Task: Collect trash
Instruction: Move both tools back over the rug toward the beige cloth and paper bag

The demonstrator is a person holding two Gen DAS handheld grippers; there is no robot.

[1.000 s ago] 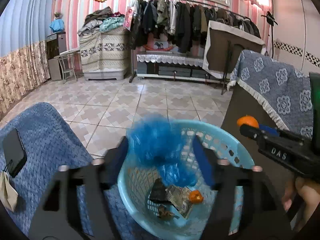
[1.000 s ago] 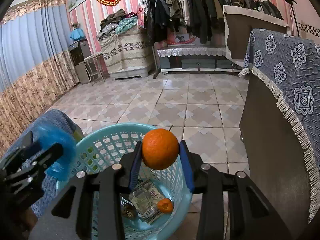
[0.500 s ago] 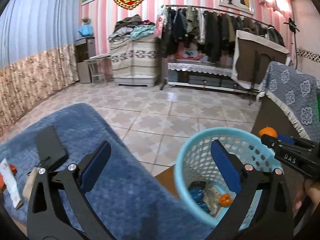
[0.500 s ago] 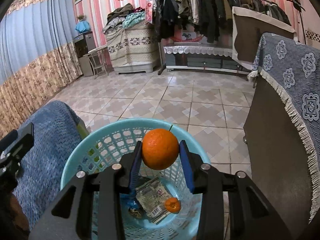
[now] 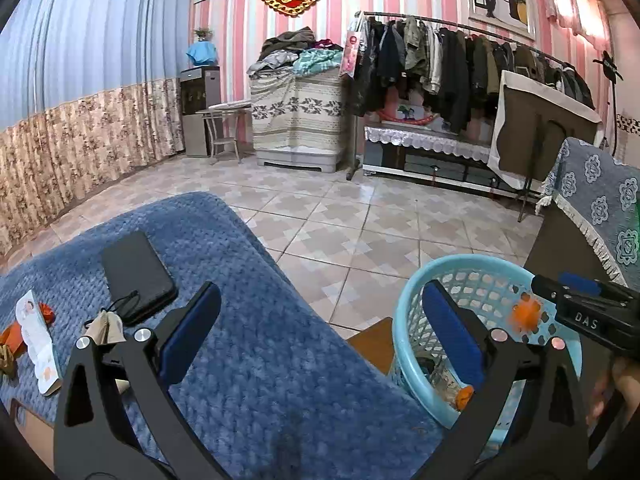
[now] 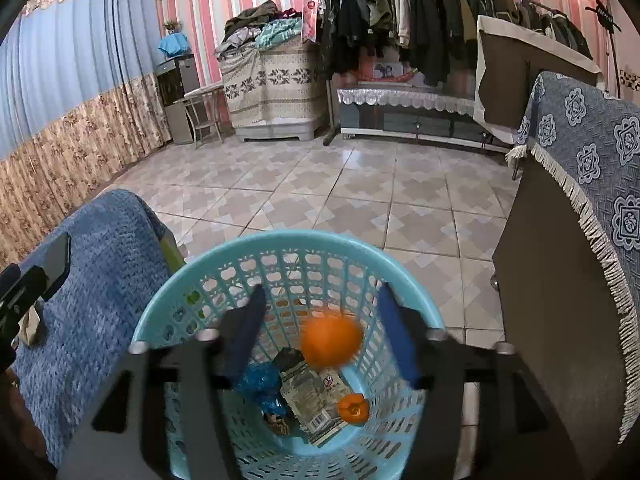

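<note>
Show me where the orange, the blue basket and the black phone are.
orange [image 6: 331, 340], right wrist view, middle of the blurred fruit.
blue basket [image 6: 280, 240], right wrist view, far rim.
black phone [image 5: 138, 272], left wrist view, screen middle.

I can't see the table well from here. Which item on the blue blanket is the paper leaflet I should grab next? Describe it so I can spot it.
Start at the blue blanket covering the table left of the turquoise basket. On it lies a black phone; go left, towards the blanket's edge. The leaflet is the long white folded strip with small printed pictures, unlike the orange peel scraps beside it.
</note>
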